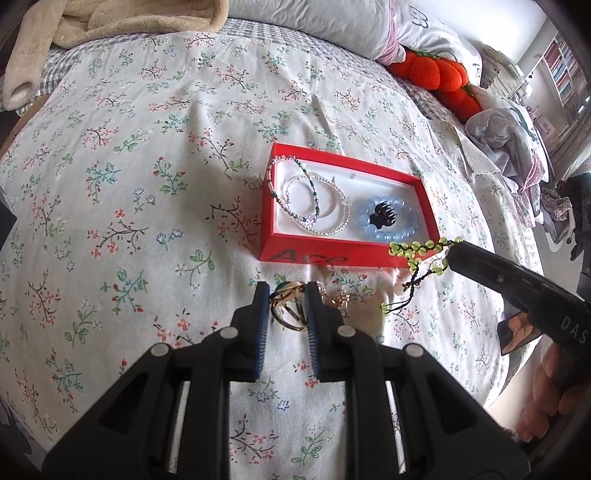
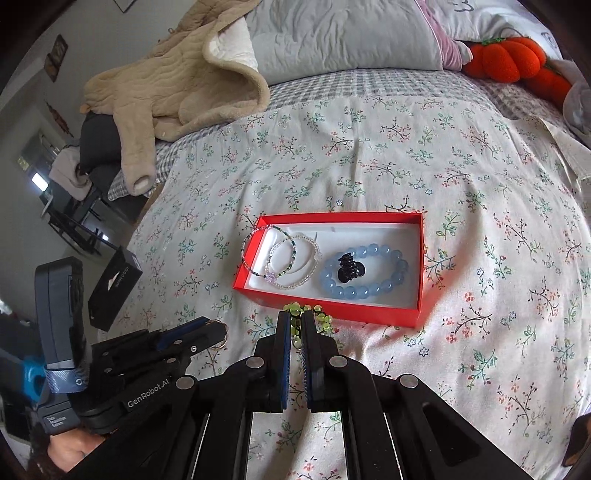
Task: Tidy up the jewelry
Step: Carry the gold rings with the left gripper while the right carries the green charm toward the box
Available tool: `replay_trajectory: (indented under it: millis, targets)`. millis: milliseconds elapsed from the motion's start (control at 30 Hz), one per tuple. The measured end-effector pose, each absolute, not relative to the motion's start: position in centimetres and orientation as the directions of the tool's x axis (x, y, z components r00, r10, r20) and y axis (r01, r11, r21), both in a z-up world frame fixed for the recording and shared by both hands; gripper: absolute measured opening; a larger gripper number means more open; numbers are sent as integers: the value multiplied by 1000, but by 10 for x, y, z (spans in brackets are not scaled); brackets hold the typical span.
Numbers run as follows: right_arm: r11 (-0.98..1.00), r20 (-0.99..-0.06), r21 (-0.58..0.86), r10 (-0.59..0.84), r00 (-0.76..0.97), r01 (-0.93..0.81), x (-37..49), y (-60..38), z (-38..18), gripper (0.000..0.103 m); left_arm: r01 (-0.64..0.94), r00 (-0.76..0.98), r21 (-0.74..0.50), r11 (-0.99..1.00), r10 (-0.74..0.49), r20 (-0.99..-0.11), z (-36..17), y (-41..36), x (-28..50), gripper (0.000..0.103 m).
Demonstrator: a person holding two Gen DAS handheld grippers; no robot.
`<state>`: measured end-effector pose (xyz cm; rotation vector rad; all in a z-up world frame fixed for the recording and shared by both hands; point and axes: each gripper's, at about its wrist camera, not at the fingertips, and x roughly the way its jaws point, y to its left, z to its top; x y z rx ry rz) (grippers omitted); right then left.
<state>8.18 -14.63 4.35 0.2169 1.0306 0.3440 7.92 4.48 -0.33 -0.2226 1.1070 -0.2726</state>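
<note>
Green bead bracelet (image 1: 421,254) pinched in right gripper (image 2: 296,314), dangling just near of red box (image 1: 354,260), its open tray straight ahead and far of those fingers. Left gripper (image 1: 286,291) parted around gold rings (image 1: 286,306) on bed, further back.

Floral bedspread (image 2: 406,155), grey pillow (image 2: 332,33), beige fleece blanket (image 2: 177,74), bookshelf (image 1: 561,70) in daylit room

Both tongs are matte black plastic: the left tongs (image 1: 284,295) and right tongs (image 2: 296,321) carry ribbed blue pads and round silver pivot pins. White lettering reads "GenRobot.AI" on the left body (and "DAS" on the right). Bare skin shows beneath each handle.
</note>
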Motion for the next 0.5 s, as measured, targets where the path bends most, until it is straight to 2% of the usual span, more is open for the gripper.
replay_trajectory:
  millis: [500]
  targets:
    - [915, -696, 383, 377, 611, -129, 107, -180, 78, 6, 159, 536, -279, 947, -320, -781, 16, 12, 102, 21]
